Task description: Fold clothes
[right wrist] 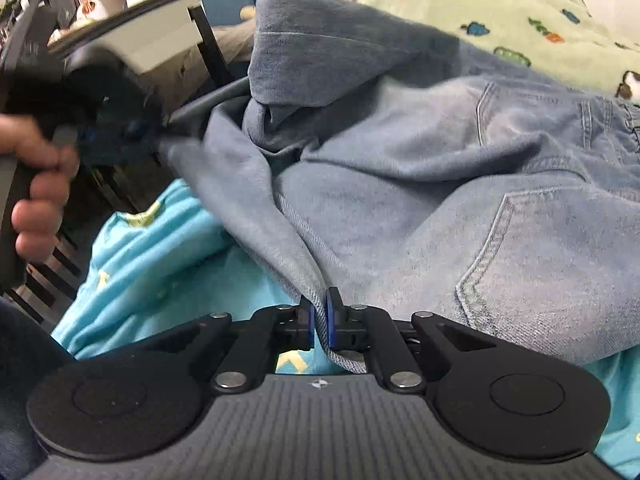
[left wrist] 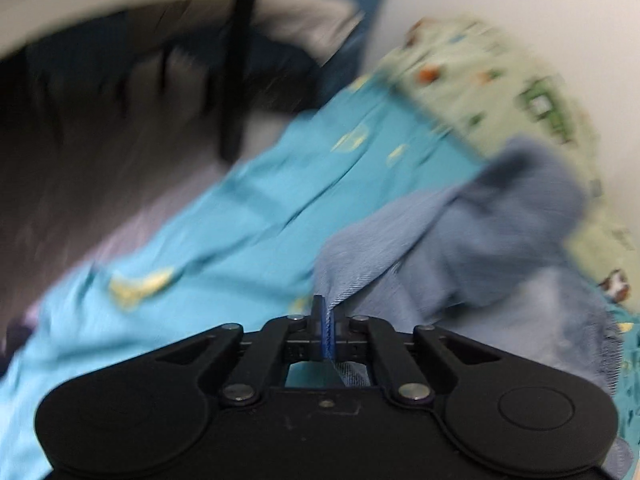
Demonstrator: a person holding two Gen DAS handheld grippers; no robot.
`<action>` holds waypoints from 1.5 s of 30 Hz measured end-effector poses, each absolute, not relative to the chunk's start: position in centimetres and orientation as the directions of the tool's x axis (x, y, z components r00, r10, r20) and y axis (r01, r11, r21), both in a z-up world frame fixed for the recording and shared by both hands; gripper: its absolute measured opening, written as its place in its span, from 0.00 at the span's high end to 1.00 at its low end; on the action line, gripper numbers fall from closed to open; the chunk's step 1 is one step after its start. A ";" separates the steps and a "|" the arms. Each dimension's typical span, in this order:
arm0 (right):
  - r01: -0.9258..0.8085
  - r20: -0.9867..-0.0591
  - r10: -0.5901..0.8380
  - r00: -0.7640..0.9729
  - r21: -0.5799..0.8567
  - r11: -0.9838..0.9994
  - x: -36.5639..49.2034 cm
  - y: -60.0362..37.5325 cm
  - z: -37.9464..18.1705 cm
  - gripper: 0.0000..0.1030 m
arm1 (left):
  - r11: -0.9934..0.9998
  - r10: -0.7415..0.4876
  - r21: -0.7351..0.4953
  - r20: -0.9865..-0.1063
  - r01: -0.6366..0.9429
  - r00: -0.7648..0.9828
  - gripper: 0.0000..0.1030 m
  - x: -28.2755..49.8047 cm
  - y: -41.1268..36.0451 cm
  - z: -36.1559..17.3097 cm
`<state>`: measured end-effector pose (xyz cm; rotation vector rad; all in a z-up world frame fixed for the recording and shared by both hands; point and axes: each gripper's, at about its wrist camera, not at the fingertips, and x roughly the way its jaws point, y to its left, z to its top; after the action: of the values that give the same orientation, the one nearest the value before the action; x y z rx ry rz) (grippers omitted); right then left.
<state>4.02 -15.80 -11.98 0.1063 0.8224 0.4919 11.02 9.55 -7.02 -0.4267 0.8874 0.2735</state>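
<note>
A pair of light blue denim jeans [right wrist: 420,168] lies bunched on a turquoise bedsheet [right wrist: 160,264], back pockets up. My right gripper [right wrist: 320,312] is shut on a hemmed edge of the jeans near the front. My left gripper [left wrist: 326,328] is shut on another edge of the jeans [left wrist: 460,248], which trails off to the right in that blurred view. In the right wrist view the left gripper [right wrist: 154,136] shows at the left, held by a hand, pulling a stretch of denim taut above the sheet.
A green cartoon-print blanket [right wrist: 500,12] lies along the far side of the bed, also in the left wrist view [left wrist: 500,84]. A white table with black legs [right wrist: 160,36] and dark chairs stand beyond the bed's left edge. The turquoise sheet [left wrist: 260,200] spreads left.
</note>
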 end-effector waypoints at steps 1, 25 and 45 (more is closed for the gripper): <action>-0.383 -0.688 0.457 0.565 0.272 0.883 4.0 -15.6 -12.2 0.94 | 0.876 0.049 -0.249 -0.808 -0.414 0.588 0.99 11.1 9.8 -7.6; -0.341 -0.678 0.452 0.580 0.302 0.890 3.7 -16.5 -11.4 0.78 | 0.917 -0.086 -0.346 -0.657 -0.198 0.749 0.67 14.5 9.8 -3.7; -0.348 -0.702 0.452 0.550 0.300 0.888 4.8 -15.6 -12.4 0.69 | 0.979 -0.092 -0.183 -0.796 -0.093 0.598 0.95 27.4 8.8 -8.3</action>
<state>4.81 -15.57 -12.45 0.1305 0.8680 0.4754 27.36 8.78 -8.30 -0.2142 0.9315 0.0007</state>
